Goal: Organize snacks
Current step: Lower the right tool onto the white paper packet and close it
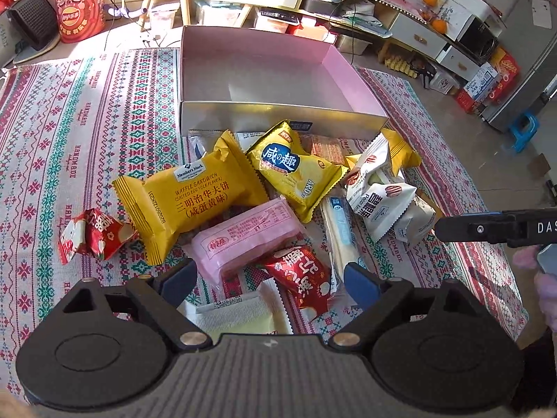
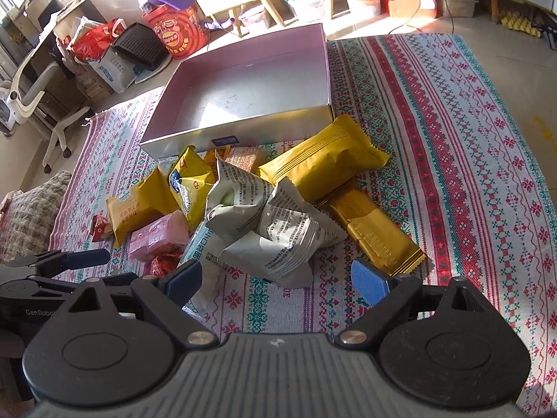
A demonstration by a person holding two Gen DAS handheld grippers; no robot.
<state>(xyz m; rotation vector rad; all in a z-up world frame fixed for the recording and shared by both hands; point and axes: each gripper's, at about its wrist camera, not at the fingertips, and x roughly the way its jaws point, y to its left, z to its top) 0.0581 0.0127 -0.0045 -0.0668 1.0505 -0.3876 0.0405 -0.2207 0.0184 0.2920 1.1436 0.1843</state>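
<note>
Sunlit tiled floor (image 2: 515,45), patterned woven rug (image 2: 452,146), white office chair (image 2: 38,94), wooden table legs (image 1: 184,8)

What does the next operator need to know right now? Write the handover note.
Left tool: open, holding nothing, above the pink pack and red pack.
Right tool: open, holding nothing, above the white packs.
Box: open on the cloth behind the pile, nothing in it.
Snacks: all still heaped on the cloth in front of the box, among them the waffle pack, a yellow pack and a long gold bar; one small red pack lies apart at the pile's edge.
Done: nothing packed.
Left: move every snack into the box.
</note>
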